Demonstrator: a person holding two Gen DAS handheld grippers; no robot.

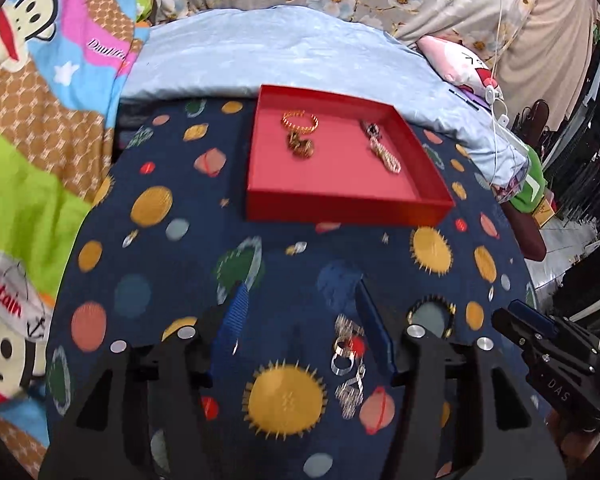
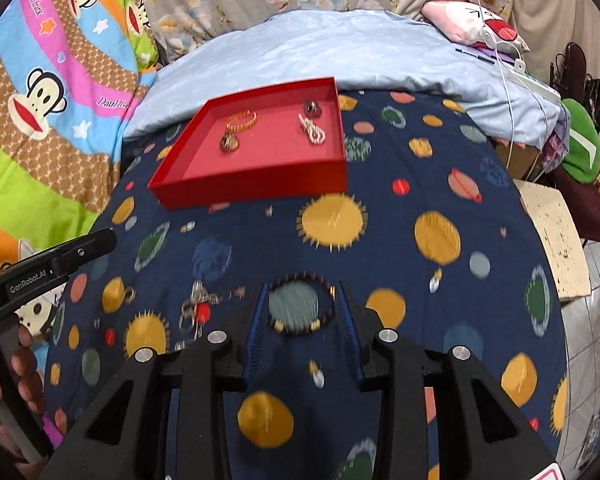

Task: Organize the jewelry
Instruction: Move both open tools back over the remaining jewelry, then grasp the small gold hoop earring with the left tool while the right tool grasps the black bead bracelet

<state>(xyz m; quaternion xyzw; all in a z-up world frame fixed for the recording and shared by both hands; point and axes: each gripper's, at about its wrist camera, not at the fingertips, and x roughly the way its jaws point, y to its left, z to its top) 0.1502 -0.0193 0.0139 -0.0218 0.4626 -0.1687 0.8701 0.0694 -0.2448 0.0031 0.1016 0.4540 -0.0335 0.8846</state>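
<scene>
The left gripper [image 1: 300,320] stands with its blue-padded jaws well apart and nothing pressed between them. A silver chain piece with a red bead [image 1: 350,360] lies on the cloth between the jaws, nearer the right-hand pad; whether it touches that pad is not clear through the blur. The right gripper [image 2: 302,312] has its jaws partly open. A dark beaded bracelet with gold spacers [image 2: 300,306] lies flat in the gap between the pads, close to both, but the pads do not visibly clamp it.

Both tools hover over a navy blue cloth printed with planets and suns [image 2: 380,208], which covers a rounded surface. In front of the jaws a broad stretch of this cloth is bare up to the shallow red rectangular tray [image 1: 340,208], whose low near wall faces the grippers. Inside it lie a gold coiled bangle [image 1: 300,122], a small dark gold ring [image 1: 300,148], a pearl strand [image 1: 386,156] and a dark ornament [image 1: 370,128], well apart from the walls.

Beyond the tray's far edge the cloth gives way to a pale blue sheet [image 2: 320,48]. A cream board [image 2: 556,232] meets the cloth's right edge, and a bright cartoon-monkey blanket [image 2: 52,92] borders the left.
</scene>
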